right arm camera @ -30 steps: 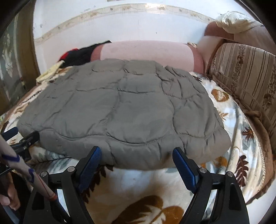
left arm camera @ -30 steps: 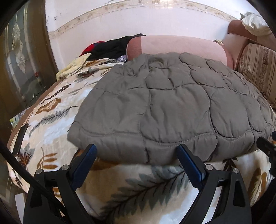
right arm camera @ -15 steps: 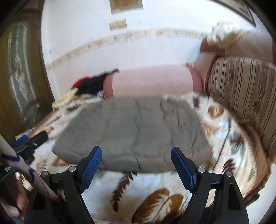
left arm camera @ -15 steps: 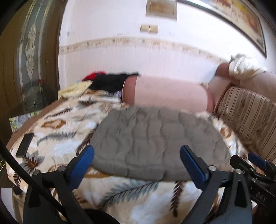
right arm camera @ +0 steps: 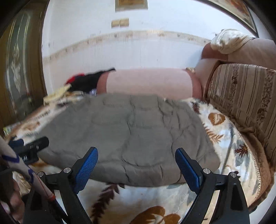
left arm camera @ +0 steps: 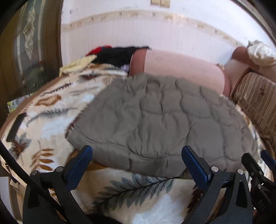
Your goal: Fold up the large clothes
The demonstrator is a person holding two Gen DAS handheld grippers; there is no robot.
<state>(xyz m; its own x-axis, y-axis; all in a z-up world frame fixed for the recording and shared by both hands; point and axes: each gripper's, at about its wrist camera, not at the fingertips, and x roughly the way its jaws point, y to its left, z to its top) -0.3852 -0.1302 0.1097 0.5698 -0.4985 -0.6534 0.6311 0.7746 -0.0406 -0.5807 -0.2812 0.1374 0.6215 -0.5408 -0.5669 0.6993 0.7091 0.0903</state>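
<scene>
With both grippers (left arm camera: 137, 164) (right arm camera: 136, 165) spread empty near the quilt's (left arm camera: 163, 124) front hem, I may pinch only its top layer, seemingly folded.

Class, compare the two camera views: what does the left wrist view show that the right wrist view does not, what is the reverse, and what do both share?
Only the left wrist view shows the flat black object on the leaf-print blanket's left edge.

Only the right wrist view shows the framed pictures on the wall and a sleeve.

Both show the folded grey quilted garment on the leaf-print blanket, the pink bolster, and each view's own gripper open and empty: left gripper, right gripper.
</scene>
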